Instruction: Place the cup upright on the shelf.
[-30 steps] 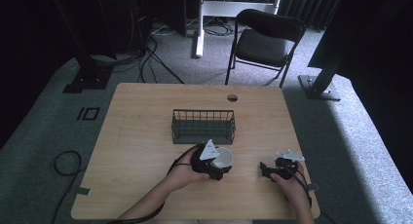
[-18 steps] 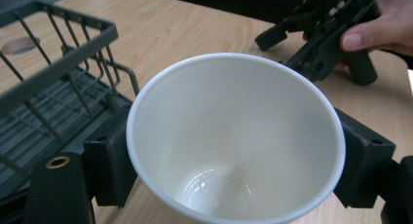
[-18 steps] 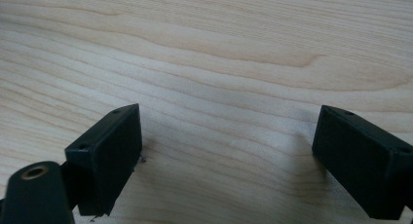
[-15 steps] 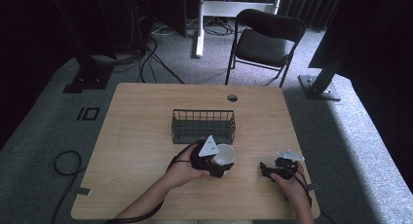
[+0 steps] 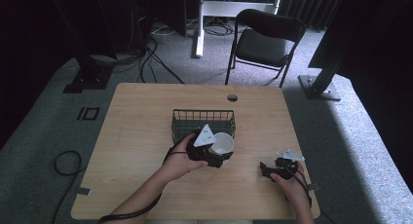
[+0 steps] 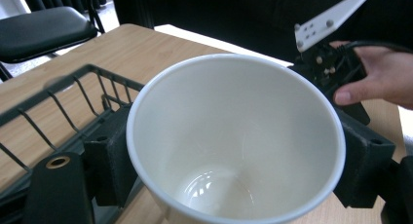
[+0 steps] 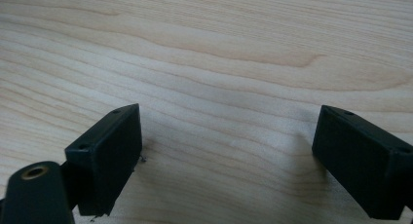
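Observation:
A white cup (image 5: 223,143) (image 6: 234,141) is held tilted just in front of the black wire basket (image 5: 203,121) (image 6: 58,107), its empty inside facing the left gripper view. My left gripper (image 5: 216,153) (image 6: 234,165) is shut on the cup, a jaw pressing each side of its wall. My right gripper (image 5: 267,171) (image 7: 226,160) rests low over the bare wood at the table's front right, its jaws wide apart with nothing between them. Beyond the cup, the left gripper view also catches the other hand and its gripper (image 6: 331,63).
The wooden table (image 5: 146,126) has a cable hole (image 5: 232,97) near its far edge. A black folding chair (image 5: 265,41) stands behind the table. Cables lie on the grey carpet at the left (image 5: 63,160).
My left gripper has lifted the cup and carried it up and toward the basket's front right. The right gripper has stayed put.

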Motion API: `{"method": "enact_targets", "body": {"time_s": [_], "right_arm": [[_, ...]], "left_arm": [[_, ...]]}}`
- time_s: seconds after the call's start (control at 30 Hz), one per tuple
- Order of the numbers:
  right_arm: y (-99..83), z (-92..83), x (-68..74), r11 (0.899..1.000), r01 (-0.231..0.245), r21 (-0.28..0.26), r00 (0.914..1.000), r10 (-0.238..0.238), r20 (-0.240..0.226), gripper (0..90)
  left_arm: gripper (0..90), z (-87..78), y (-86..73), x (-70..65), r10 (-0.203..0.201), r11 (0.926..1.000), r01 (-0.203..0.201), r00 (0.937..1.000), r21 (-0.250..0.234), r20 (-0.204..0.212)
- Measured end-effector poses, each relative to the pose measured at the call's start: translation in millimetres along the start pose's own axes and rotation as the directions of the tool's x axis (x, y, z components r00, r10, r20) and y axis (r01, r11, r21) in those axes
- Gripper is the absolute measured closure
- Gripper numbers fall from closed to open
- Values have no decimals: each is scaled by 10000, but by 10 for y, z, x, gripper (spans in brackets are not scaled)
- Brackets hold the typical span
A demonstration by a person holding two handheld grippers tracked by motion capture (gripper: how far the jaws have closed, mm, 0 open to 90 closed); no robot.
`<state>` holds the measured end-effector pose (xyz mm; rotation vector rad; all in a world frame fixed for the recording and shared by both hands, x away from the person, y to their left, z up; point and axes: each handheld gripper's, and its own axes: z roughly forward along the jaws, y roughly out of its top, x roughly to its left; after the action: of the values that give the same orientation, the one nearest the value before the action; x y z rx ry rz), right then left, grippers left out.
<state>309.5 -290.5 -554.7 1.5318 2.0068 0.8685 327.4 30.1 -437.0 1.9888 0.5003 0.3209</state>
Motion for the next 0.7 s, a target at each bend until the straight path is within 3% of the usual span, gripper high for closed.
{"method": "enact_targets", "body": {"time_s": [0.47,0.7], "right_arm": [[0,0,-2,10000,19,1,10000,-19,3,105],[0,0,-1,10000,18,-2,10000,-18,5,105]], "left_arm": [[200,-182,284,210,-230,9977,193,9981,-653,-567],[200,-259,392,377,-645,9926,508,9901,-1103,-1246]]}}
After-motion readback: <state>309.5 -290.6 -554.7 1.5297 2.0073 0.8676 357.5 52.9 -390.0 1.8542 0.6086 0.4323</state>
